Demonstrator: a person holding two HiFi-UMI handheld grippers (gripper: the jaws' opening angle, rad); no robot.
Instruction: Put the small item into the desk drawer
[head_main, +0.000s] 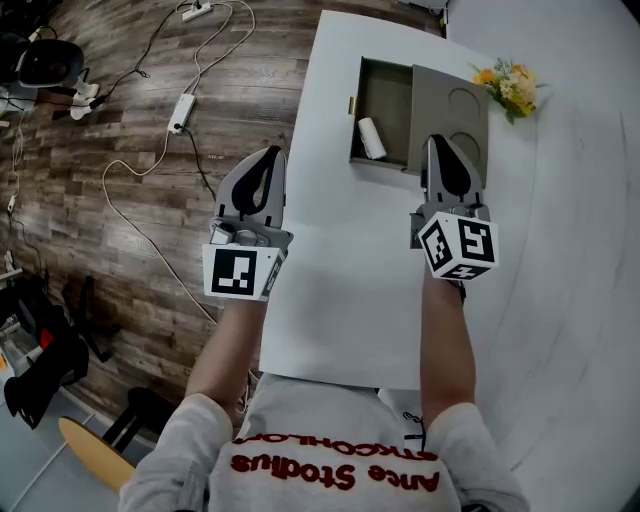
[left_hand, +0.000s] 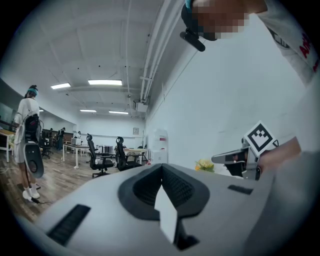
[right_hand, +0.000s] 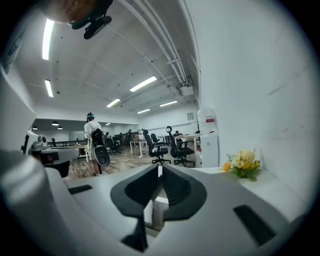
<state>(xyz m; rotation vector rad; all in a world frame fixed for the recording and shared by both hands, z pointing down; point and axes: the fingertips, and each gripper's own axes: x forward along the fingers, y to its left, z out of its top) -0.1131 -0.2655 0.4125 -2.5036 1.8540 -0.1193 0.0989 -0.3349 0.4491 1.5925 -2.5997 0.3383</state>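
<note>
— Where is the small white cylinder (head_main: 372, 138)?
— It lies on the floor of the open grey-green drawer (head_main: 385, 100), at nine o'clock from the right gripper (head_main: 437, 142) and apart from it.
— Its long axis?
— Roughly eleven to five in the head view.
— And the jaws?
— The right gripper's tips are pressed together on nothing. A pale shape low behind them may be the cylinder, but it is too blurred to say. The left gripper (head_main: 272, 152), at the nine o'clock edge of the white table (head_main: 340, 280), is likewise closed and empty.

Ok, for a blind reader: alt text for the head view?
A small white cylinder lies in the open grey drawer on a white table; the right gripper hovers near it, the left gripper at the table's edge.
</note>
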